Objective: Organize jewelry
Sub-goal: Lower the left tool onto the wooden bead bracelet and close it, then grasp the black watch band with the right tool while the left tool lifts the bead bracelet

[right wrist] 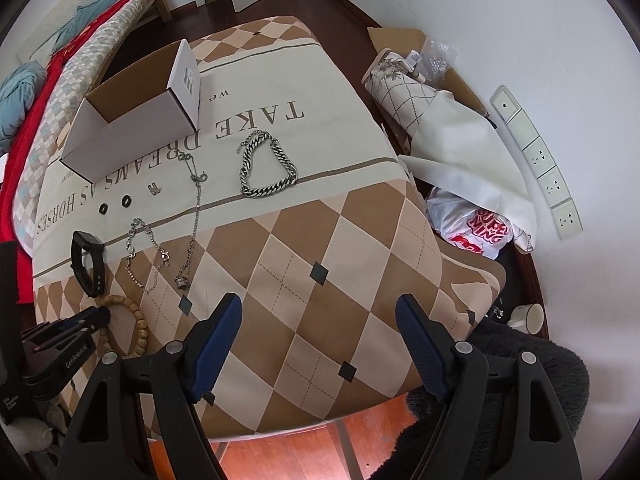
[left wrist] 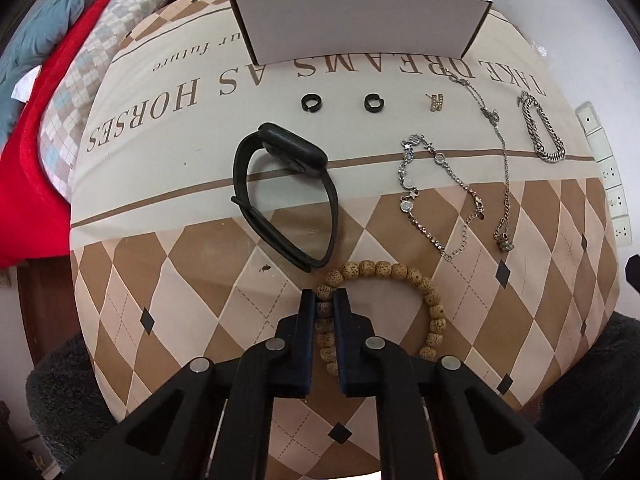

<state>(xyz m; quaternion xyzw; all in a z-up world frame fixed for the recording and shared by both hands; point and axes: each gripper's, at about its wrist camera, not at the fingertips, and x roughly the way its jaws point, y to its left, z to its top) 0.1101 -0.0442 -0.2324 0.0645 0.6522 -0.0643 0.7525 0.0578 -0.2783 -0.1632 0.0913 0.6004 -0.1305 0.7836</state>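
Note:
My left gripper [left wrist: 324,297] is shut on the left side of a wooden bead bracelet [left wrist: 400,272] lying on the cloth-covered table; it also shows in the right wrist view [right wrist: 132,320]. Beyond it lie a black smartwatch [left wrist: 280,192], two black ring earrings [left wrist: 309,102] [left wrist: 373,101], a small gold earring [left wrist: 437,102], a thin silver bracelet [left wrist: 436,196], a necklace [left wrist: 500,152] and a chunky silver chain bracelet [left wrist: 544,128]. An open white cardboard box [left wrist: 360,20] stands at the far edge. My right gripper [right wrist: 319,308] is open and empty above the near right of the table.
A bed with red and blue bedding [left wrist: 48,80] runs along the left. Bags and folded cloth [right wrist: 460,152] lie on the floor to the right, beside a wall socket strip [right wrist: 536,160]. A cup [right wrist: 528,316] sits on the floor near a dark fuzzy seat [right wrist: 520,360].

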